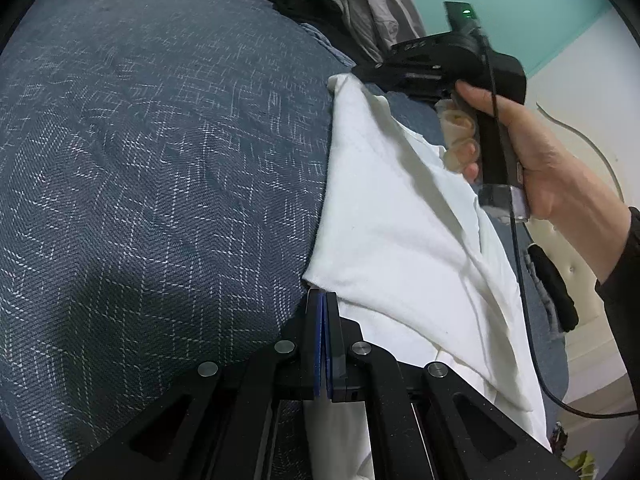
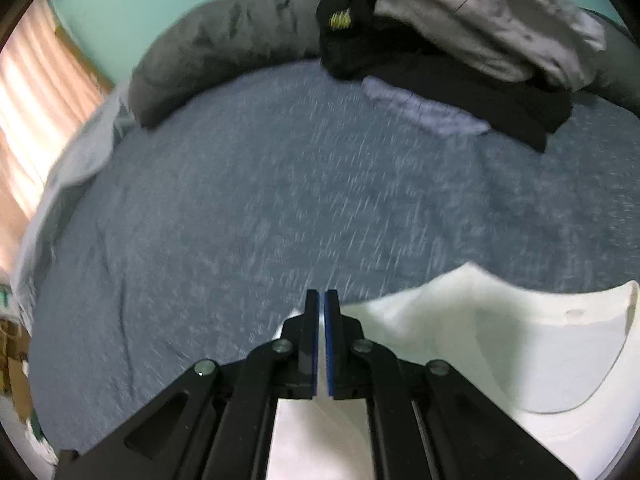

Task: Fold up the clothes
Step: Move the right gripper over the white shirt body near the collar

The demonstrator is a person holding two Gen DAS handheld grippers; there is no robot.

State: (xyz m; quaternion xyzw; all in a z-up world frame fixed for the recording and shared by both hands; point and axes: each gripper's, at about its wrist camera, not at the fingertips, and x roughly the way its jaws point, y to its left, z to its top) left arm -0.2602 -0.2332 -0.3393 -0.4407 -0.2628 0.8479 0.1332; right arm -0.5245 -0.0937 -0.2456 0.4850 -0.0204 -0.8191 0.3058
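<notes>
A white garment (image 1: 400, 232) hangs stretched above a blue patterned bedspread (image 1: 152, 168). My left gripper (image 1: 323, 296) is shut on its near corner, with white cloth passing under the fingers. The right gripper (image 1: 360, 74), held by a person's hand (image 1: 532, 152), pinches the far corner of the cloth. In the right wrist view the right gripper (image 2: 322, 296) is shut on a thin edge of the white garment (image 2: 480, 340), whose neckline curves at the right. That view is motion-blurred.
A heap of grey and black clothes (image 2: 440, 32) lies at the far side of the bed (image 2: 248, 208), beside a grey bolster (image 2: 224, 40). A teal wall and a curtained window (image 2: 36, 104) lie beyond. A black cable (image 1: 528, 300) trails from the right gripper.
</notes>
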